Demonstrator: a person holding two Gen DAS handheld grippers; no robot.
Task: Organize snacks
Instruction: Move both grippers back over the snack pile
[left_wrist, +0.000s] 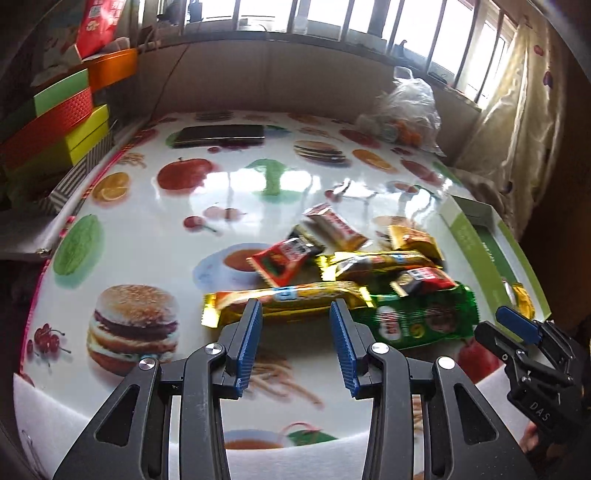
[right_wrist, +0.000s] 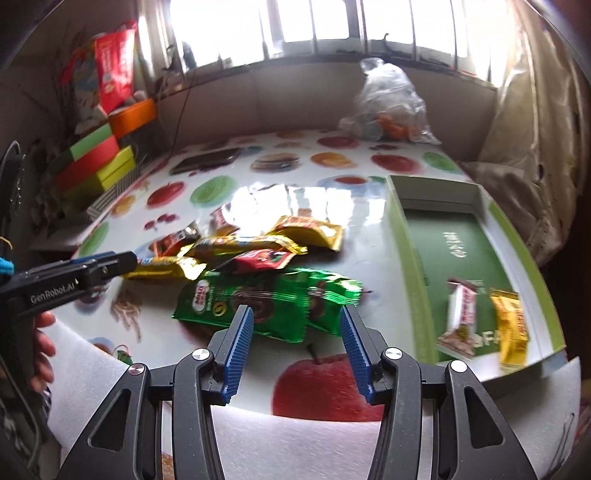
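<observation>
A pile of snack packets lies on the fruit-print table. My left gripper (left_wrist: 295, 314) is open and empty, its jaws on either side of a long gold bar (left_wrist: 288, 299). My right gripper (right_wrist: 297, 317) is open and empty just in front of the green cookie packet (right_wrist: 266, 302), which also shows in the left wrist view (left_wrist: 421, 317). Red packets (left_wrist: 282, 260) and yellow packets (right_wrist: 314, 230) lie behind. A green box lid (right_wrist: 458, 236) at the right holds a white-red packet (right_wrist: 461, 317) and a yellow packet (right_wrist: 511, 321).
A dark flat case (left_wrist: 221, 134) lies at the table's far side. A clear plastic bag (right_wrist: 388, 107) sits at the far right corner. Stacked coloured boxes (left_wrist: 62, 118) stand off the table's left edge. A curtain (left_wrist: 517, 129) hangs at right.
</observation>
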